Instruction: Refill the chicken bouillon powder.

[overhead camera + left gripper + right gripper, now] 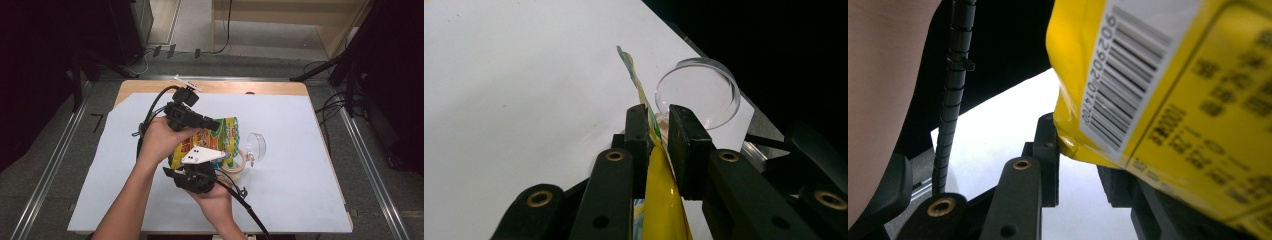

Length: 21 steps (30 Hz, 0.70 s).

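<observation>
— Where is the snack bag (220, 140) sitting?
— Up off the tabletop (300, 165), between both claws. The left claw (658, 131) is pinching its top edge; the right claw (1083, 150) is clamping its bottom corner. The bag's long side is running from one claw to the other.

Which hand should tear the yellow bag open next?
Probably the left. Its hand-held gripper already pinches the thin top edge of the snack bag, while the right hand-held gripper steadies the bag's lower corner.
</observation>
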Each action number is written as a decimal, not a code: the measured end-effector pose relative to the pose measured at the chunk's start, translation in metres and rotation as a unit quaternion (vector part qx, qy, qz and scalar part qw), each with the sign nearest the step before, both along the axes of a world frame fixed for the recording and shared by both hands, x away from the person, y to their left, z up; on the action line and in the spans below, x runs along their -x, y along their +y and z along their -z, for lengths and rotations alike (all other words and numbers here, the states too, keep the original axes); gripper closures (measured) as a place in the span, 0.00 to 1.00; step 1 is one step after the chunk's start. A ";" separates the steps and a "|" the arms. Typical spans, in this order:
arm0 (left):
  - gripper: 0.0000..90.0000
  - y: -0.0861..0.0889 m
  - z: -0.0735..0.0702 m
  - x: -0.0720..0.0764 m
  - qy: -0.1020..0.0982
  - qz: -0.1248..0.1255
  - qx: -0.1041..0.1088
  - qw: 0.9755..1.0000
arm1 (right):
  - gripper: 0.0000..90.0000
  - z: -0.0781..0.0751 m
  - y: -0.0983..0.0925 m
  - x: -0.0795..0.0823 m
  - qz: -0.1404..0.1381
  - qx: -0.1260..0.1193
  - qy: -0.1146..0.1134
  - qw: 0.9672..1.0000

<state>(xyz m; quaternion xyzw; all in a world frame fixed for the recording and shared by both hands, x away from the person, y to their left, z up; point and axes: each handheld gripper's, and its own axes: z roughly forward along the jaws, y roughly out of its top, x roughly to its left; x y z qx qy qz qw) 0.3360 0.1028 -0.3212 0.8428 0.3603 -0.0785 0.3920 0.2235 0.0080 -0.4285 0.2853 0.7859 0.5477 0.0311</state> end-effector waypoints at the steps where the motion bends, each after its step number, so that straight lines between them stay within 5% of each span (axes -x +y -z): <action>1: 0.89 0.000 0.000 0.000 -0.001 0.000 0.000 1.000 | 0.82 0.000 0.000 0.000 0.000 0.000 0.000 1.000; 21: 0.88 -0.001 0.000 0.001 -0.001 0.001 -0.003 1.000 | 0.82 0.000 0.000 0.000 0.000 0.000 0.001 1.000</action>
